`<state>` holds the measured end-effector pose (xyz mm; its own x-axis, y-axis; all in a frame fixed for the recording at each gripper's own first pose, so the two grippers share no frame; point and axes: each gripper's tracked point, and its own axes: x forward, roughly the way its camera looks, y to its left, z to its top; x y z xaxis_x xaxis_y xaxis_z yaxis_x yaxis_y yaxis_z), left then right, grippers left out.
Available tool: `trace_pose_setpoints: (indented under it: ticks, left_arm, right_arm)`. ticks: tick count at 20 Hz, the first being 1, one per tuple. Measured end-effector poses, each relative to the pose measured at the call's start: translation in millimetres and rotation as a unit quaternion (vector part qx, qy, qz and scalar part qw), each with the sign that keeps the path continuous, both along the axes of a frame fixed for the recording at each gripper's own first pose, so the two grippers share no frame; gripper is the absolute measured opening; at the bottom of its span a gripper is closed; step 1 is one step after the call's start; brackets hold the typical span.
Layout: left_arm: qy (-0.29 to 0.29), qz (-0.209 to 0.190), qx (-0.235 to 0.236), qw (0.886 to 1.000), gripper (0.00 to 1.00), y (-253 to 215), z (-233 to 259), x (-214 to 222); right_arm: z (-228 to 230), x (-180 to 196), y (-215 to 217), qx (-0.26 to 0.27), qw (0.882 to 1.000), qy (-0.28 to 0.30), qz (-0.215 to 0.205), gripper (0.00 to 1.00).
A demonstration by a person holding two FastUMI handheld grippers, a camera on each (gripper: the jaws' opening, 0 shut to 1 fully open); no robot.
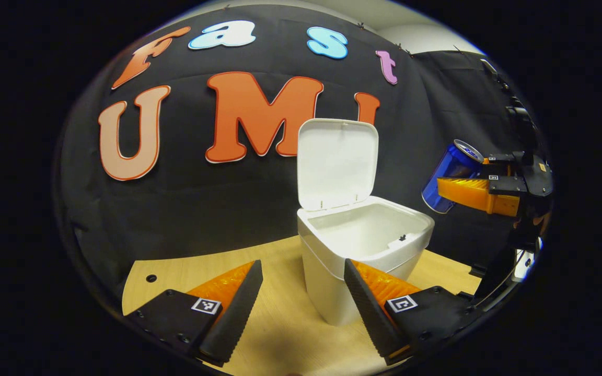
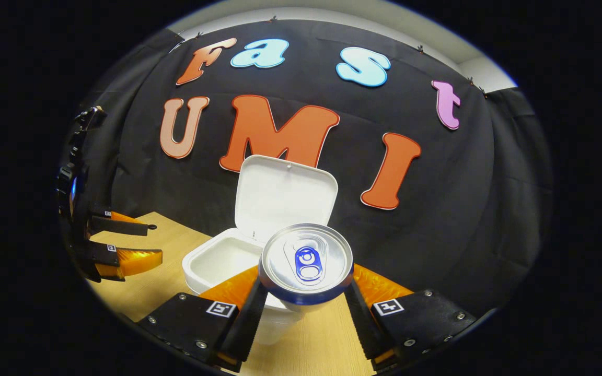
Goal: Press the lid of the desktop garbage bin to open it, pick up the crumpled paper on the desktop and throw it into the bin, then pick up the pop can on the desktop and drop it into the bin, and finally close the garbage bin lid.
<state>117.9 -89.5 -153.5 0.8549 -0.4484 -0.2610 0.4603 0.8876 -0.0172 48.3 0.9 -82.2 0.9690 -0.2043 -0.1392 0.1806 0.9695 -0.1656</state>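
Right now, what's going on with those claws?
Right gripper shut on pop can, held off the table. Left gripper open, empty. Bin lid up. Path clear.

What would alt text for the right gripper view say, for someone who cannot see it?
The right gripper holds a pop can between its fingers, top end toward the camera, in front of a white garbage bin with its lid up. The bin stands on a wooden table; the left gripper is at the left edge.

Bin (image 2: 212, 261) front behind pop can (image 2: 306, 261); can's far side behind right tool (image 1: 481, 194).
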Motion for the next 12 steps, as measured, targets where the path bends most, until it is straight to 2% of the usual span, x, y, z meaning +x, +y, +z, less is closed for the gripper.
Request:
trace_pose_setpoints:
  ticks: [12]
  left_arm:
    - [0.024, 0.094, 0.003, 0.995, 0.99, 55, -19, 10]
  right_arm:
    - [-32, 46, 9, 0.021, 0.997, 0.042, 0.055, 0.8]
